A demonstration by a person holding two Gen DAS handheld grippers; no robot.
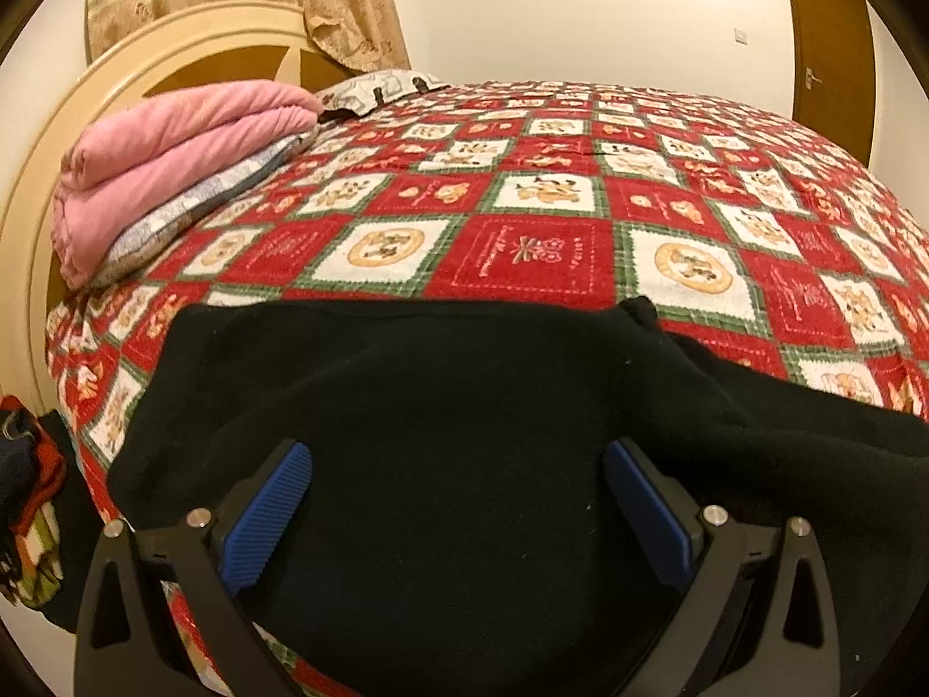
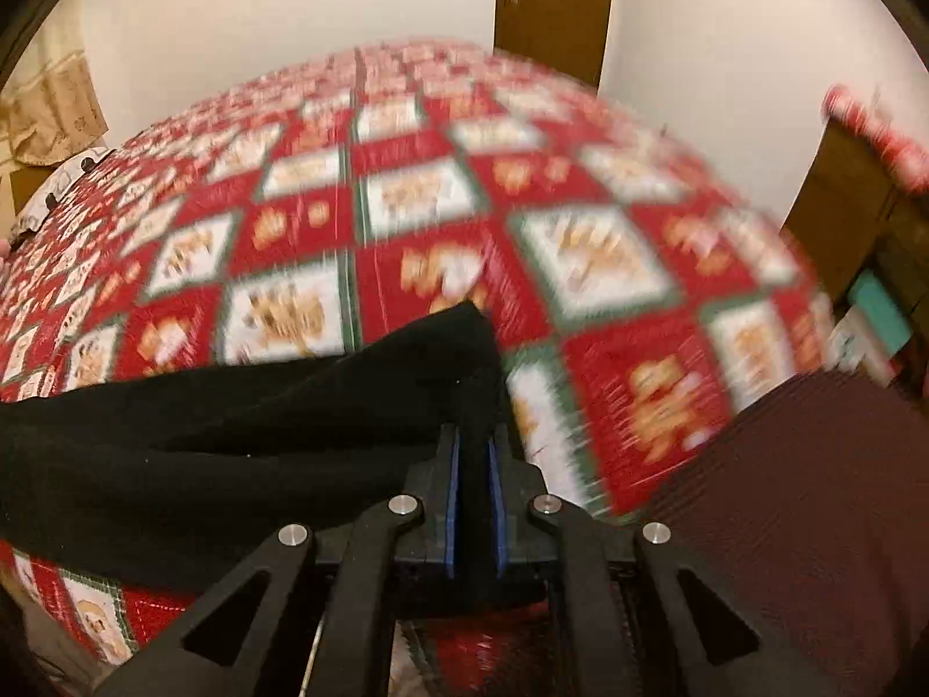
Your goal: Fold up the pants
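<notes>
Black pants (image 1: 453, 406) lie on the red patterned bedspread (image 1: 534, 244) near the bed's front edge. My left gripper (image 1: 458, 464) is open, its blue pads (image 1: 273, 511) wide apart above the black cloth. In the right wrist view, my right gripper (image 2: 473, 441) is shut on a fold of the black pants (image 2: 232, 435), which trail off to the left over the bedspread (image 2: 441, 203). That view is blurred by motion.
A folded pink blanket (image 1: 174, 157) on a patterned pillow sits at the bed's far left by the headboard (image 1: 35, 186). Clothes (image 1: 29, 493) hang off the left bedside. A door (image 2: 554, 0) and boxes (image 2: 859, 191) stand beyond the bed. A dark ribbed cloth (image 2: 813, 511) lies at lower right.
</notes>
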